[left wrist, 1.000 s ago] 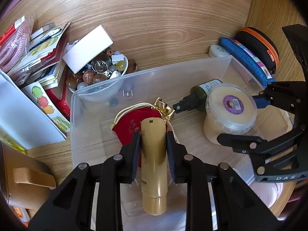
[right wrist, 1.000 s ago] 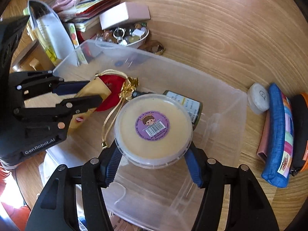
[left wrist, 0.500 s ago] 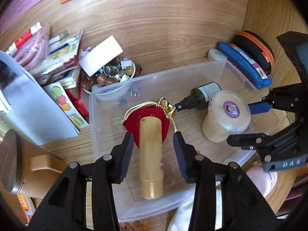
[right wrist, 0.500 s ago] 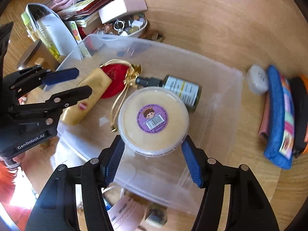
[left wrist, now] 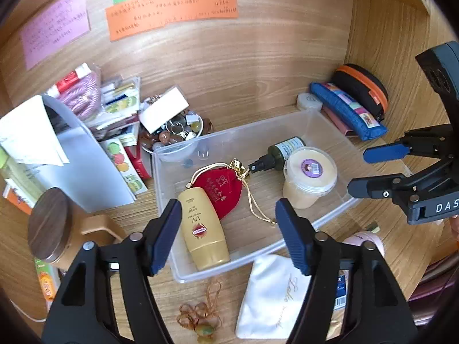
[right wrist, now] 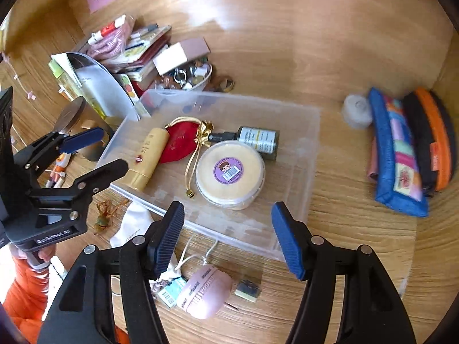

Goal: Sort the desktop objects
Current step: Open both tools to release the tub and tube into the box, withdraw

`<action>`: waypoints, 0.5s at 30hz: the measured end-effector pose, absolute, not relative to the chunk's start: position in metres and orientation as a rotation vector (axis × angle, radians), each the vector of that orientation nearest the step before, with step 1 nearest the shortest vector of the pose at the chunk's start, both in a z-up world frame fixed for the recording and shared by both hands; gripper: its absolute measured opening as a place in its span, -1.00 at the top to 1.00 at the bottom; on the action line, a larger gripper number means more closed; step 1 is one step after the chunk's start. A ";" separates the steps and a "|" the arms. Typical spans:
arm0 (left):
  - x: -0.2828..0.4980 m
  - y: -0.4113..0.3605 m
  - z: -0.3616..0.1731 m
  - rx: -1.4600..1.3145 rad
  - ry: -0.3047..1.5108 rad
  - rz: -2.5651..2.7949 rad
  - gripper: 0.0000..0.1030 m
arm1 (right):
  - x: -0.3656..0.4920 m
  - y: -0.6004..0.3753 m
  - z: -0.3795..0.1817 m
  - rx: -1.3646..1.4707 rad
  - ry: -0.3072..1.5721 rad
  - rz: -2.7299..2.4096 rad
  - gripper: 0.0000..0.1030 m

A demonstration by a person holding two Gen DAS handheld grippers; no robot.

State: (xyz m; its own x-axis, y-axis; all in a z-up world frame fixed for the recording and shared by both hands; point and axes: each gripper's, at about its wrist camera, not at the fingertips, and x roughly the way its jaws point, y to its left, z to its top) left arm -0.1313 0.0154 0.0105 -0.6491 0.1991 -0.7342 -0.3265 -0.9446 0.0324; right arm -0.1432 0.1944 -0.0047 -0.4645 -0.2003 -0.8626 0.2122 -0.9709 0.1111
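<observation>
Both claws are being held released above a clear plastic bin: the left gripper at its 7 o'clock edge, the right gripper at its near rim. Inside the bin, a gold sunscreen tube is being shown lying beside a red pouch, with a lidded tub touching a dark spray bottle at the tub's 1 o'clock.

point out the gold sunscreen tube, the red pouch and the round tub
gold sunscreen tube [left wrist: 202,226], left wrist view, on its printed body
red pouch [left wrist: 221,190], left wrist view, mid fabric
round tub [right wrist: 229,170], right wrist view, on its lid sticker
</observation>
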 end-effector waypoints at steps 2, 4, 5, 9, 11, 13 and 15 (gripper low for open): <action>-0.124 0.014 0.016 -1.116 0.229 2.621 -0.44 | -0.135 0.191 0.000 1.429 0.078 -2.543 -0.16; -0.117 0.011 0.022 -1.100 0.215 2.636 -0.50 | -0.127 0.187 0.006 1.387 0.124 -2.576 -0.16; -0.114 0.011 0.024 -1.098 0.209 2.639 -0.53 | -0.123 0.186 0.008 1.369 0.140 -2.588 -0.16; -0.101 0.002 0.033 -1.084 0.153 2.650 -0.74 | -0.100 0.181 0.021 1.282 0.200 -2.652 -0.37; -0.094 -0.003 0.035 -1.074 0.145 2.661 -0.75 | -0.087 0.178 0.027 1.210 0.236 -2.706 -0.39; -0.087 -0.008 0.036 -1.072 0.134 2.668 -0.77 | -0.074 0.175 0.032 1.149 0.274 -2.741 -0.39; -0.081 -0.013 0.034 -1.071 0.126 2.677 -0.78 | -0.063 0.173 0.035 1.102 0.287 -2.771 -0.39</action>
State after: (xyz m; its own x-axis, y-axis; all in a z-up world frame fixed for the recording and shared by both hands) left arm -0.0805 -0.0133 0.0345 -0.6966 0.2029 -0.6881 -0.2668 -0.9637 -0.0140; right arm -0.0635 0.1730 0.0347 -0.7202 -0.0647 -0.6908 0.2047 -0.9711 -0.1226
